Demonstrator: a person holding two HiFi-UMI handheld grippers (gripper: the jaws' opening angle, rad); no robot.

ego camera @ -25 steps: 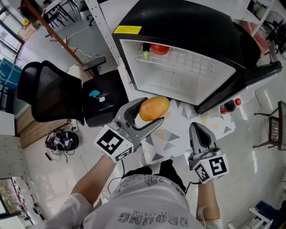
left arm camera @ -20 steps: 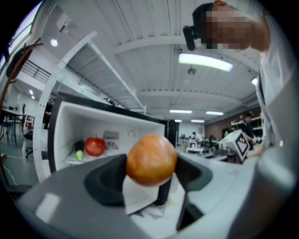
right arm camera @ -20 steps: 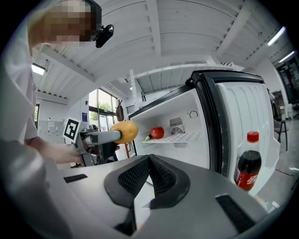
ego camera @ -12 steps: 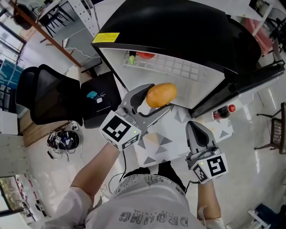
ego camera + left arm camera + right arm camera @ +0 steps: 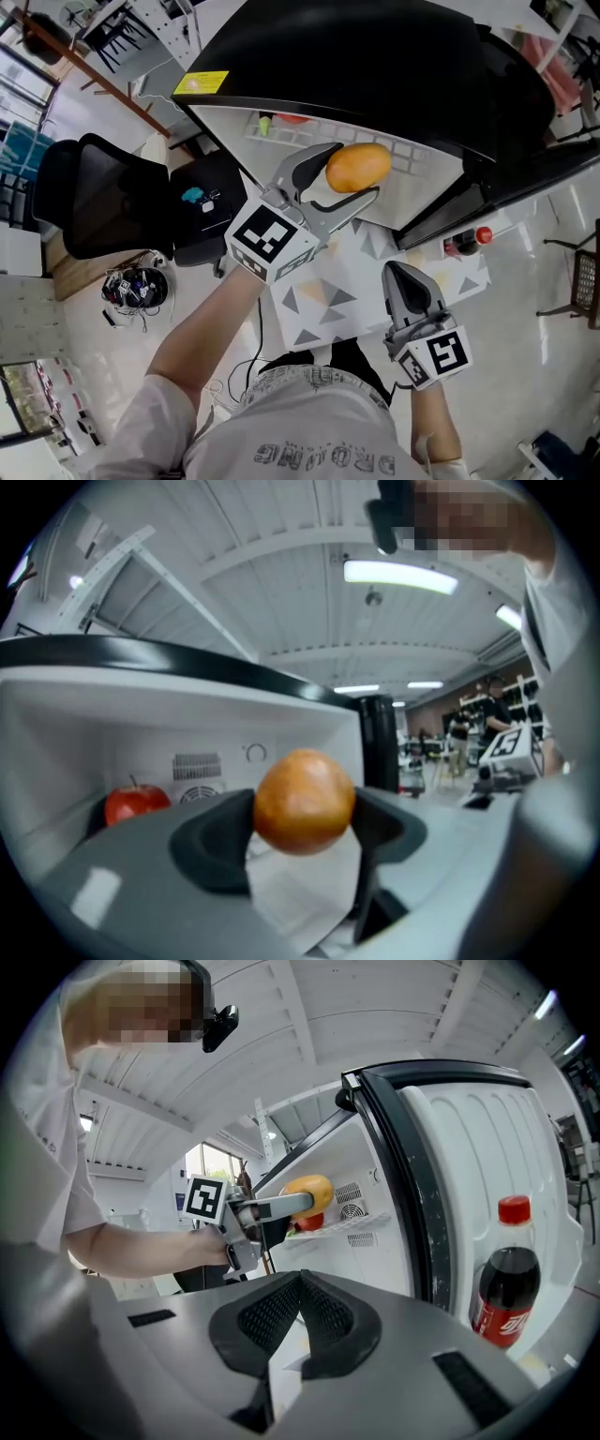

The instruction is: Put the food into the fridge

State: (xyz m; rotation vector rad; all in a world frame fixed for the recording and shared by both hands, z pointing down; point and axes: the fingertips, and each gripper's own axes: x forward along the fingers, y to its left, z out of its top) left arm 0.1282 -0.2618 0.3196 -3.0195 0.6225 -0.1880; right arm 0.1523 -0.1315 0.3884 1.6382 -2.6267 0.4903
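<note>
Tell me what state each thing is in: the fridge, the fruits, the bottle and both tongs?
fridge door: swung open.
orange fruit: gripped in the air in front of the open fridge, not yet set down.
red apple: lying inside the fridge.
cola bottle: upright in the fridge door, red cap on.
left tongs: closed on the orange fruit.
right tongs: closed, empty.

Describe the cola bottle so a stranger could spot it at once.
Find the black fridge with its door open. A dark cola bottle stands against the door's white inner side. It is the only bottle, red-capped and red-labelled, unlike the round apple inside.
</note>
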